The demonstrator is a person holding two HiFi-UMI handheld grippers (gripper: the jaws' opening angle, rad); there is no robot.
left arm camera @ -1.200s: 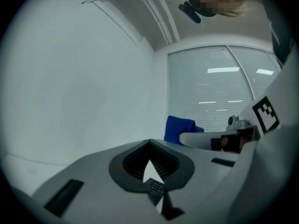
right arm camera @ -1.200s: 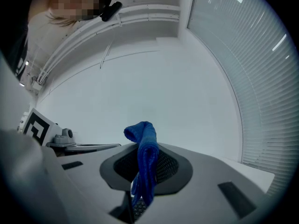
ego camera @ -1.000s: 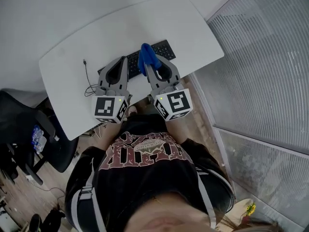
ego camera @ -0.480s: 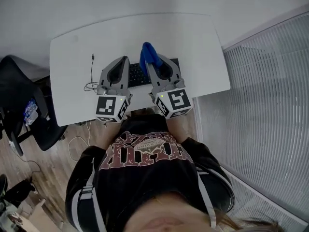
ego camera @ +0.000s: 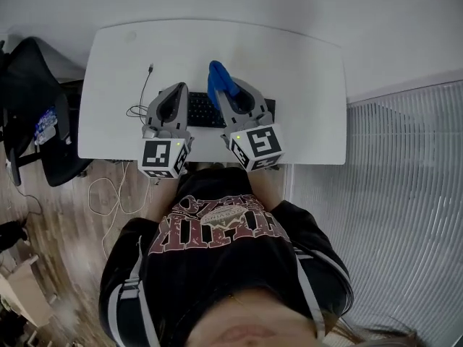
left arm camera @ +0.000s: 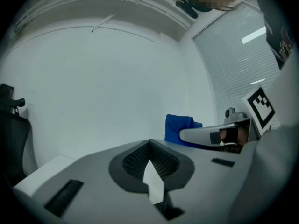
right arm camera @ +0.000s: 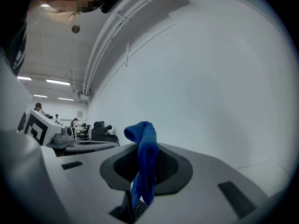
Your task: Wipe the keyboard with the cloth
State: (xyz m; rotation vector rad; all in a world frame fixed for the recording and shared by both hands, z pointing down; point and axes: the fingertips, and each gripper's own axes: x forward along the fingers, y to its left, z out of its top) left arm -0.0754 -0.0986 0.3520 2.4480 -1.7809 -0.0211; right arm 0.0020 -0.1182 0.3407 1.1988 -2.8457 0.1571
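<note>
Over the keyboard [ego camera: 203, 111], both grippers point away from the person, side by side and apart.

- Right gripper [ego camera: 216, 74]: jaws clamped on the blue cloth [ego camera: 218, 82]. The cloth is pinched in a narrow fold between the pads. One end bulges above the jaw tips; the other hangs down behind them, with keys showing below it. Whether the cloth touches the keys cannot be told.
- Left gripper [left arm camera: 149, 143]: jaws together at the tips, nothing between them; only a thin pale gap shows lower down between the pads. It sits over the keyboard's left end.
- Keyboard: black, lying on the white table [ego camera: 304, 71] close to the front edge and parallel to it. Both grippers cover most of it. A strip shows between them, and the right end shows just past the right gripper.
- Room: bare tabletop beyond the keyboard out to the far edge, and a wide bare stretch to its right. To its left a thin cable [ego camera: 142, 92] lies on the table, near the left gripper. The table's front edge runs just behind the keyboard, with the person's torso against it.
- A chair [ego camera: 32, 85] stands off the table's left end, well apart from the keyboard.
</note>
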